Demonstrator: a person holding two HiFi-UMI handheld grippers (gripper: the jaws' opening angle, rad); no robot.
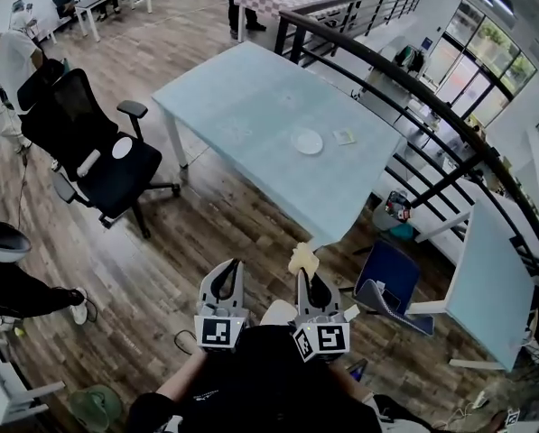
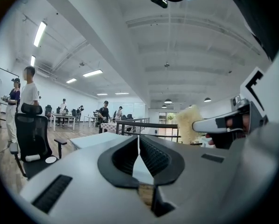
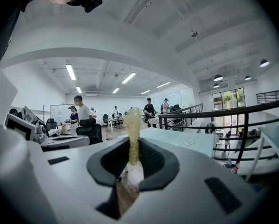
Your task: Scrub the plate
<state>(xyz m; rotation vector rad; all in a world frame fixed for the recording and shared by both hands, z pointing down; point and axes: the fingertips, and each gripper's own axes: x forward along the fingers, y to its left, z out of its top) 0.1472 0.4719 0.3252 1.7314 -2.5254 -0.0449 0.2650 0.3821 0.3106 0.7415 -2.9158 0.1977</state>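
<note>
The white plate (image 1: 307,142) lies flat on the pale blue table (image 1: 242,106), toward its far right part, with a small pale square pad (image 1: 344,137) just beside it on the right; the plate looks bare, though it is too small in the head view to tell whether it is soiled. Judging from this, scrubbing has not begun: both grippers are held close to the person's body, well apart from the table, and nothing touches the plate. The right gripper (image 1: 311,282) is clamped on a yellowish fibrous scrubber (image 3: 132,129), which stands upright between its jaws and sticks out past the tips. The left gripper (image 1: 225,282) has its jaws pressed together with nothing between them. What is left, then, is nearly everything: walking up to the table, steadying the plate, and working the scrubber over it. Bare wooden floor lies between the person and the table's near corner. A black office chair (image 1: 97,156) stands off to the left of the table and a blue chair (image 1: 388,282) sits near its right corner, neither squarely in the way. A dark railing (image 1: 404,79) runs behind the table, and other people stand further back in the room
</note>
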